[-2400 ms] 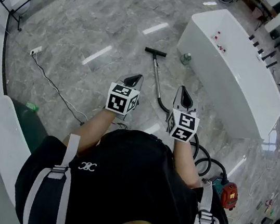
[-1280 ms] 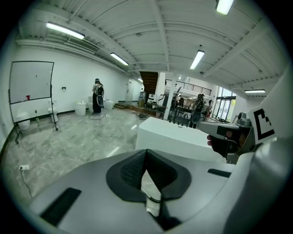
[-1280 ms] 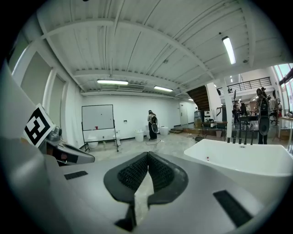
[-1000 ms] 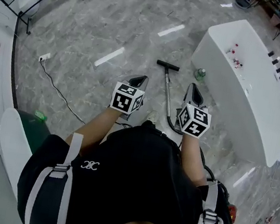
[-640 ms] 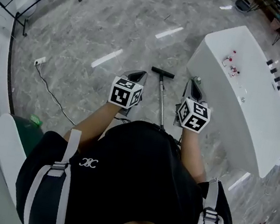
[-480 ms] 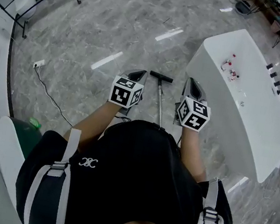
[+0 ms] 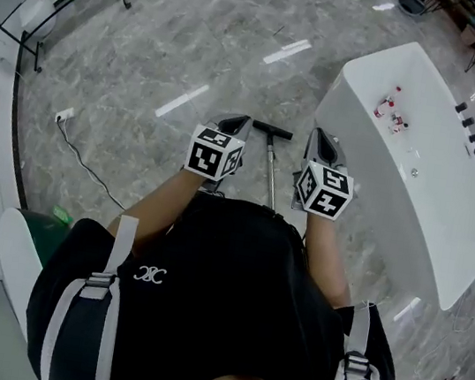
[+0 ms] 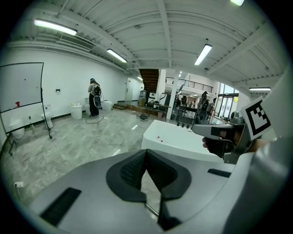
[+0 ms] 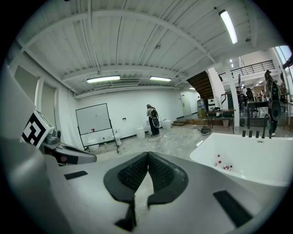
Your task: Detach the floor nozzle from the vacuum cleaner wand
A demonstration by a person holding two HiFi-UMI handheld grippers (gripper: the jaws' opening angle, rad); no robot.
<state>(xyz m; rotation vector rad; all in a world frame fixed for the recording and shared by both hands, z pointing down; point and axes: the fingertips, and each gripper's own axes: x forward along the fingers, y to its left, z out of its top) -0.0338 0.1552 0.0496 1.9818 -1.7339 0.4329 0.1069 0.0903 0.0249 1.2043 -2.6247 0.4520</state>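
In the head view the black floor nozzle (image 7: 273, 130) lies on the grey marble floor, still joined to the thin metal wand (image 7: 271, 177), which runs back toward my body. My left gripper (image 7: 238, 122) hangs just left of the nozzle with its jaws shut and empty. Just right of the nozzle is my right gripper (image 7: 316, 135), also shut with nothing in it. Both are held above the floor, apart from nozzle and wand. The left gripper (image 8: 146, 153) and right gripper (image 9: 148, 156) each show their pads pressed together in their own views. The hose behind me is hidden.
A white bathtub (image 7: 417, 182) stands close on the right, with small bottles (image 7: 388, 107) on its rim. A cable (image 7: 89, 166) with a plug strip (image 7: 63, 115) trails on the floor at left. A whiteboard (image 9: 94, 119) and a distant person (image 9: 152, 119) stand far off.
The view has moved forward along the wand: the nozzle, earlier ahead of the grippers, now lies between their tips, and the bathtub is closer. Both grippers stayed shut.
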